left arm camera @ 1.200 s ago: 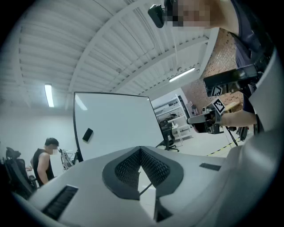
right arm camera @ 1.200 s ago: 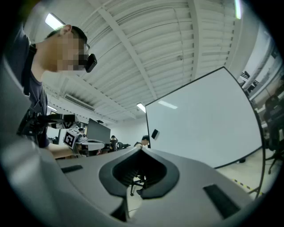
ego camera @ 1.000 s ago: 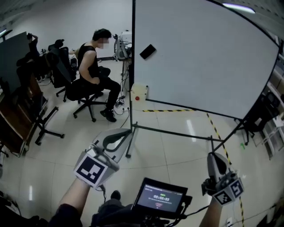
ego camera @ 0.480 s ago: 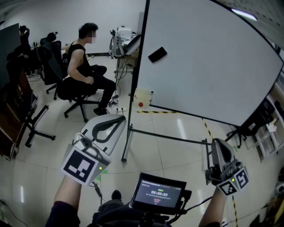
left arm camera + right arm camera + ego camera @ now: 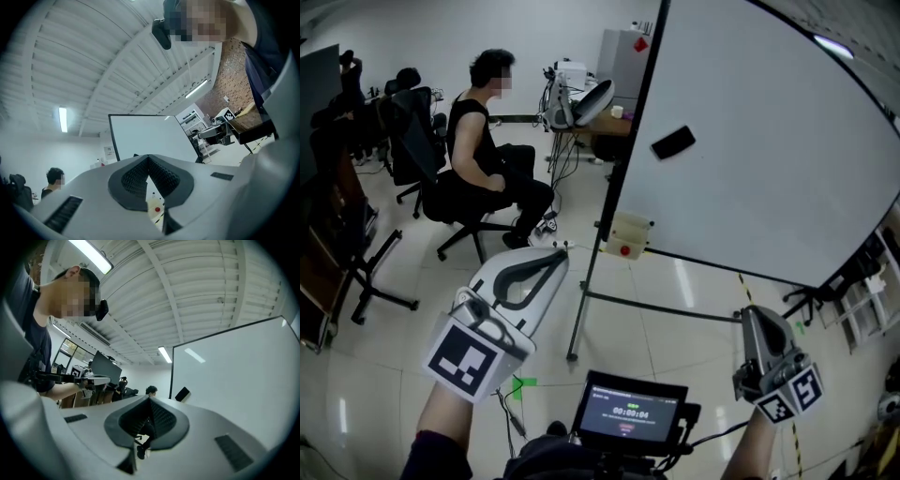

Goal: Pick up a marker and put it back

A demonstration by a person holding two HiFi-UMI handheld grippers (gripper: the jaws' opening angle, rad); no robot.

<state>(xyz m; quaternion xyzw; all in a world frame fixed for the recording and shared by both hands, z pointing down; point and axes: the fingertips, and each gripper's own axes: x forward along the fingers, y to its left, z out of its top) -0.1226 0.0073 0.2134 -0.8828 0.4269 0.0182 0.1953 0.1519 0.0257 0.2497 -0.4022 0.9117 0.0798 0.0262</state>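
Approach step. The left gripper (image 5: 559, 253) and right gripper (image 5: 756, 315) both have fingers closed, empty. The marker is possibly in the box (image 5: 629, 234) well ahead of the fingers, under the whiteboard (image 5: 769, 141). Next they must reach it and open.

Whiteboard (image 5: 769, 141) edge further right in head view, eraser (image 5: 672, 142) and cream box (image 5: 628, 234) lower and further right with it, white cabinet (image 5: 628, 52) newly in sight behind, left gripper (image 5: 558, 255) tip now clear of the post.
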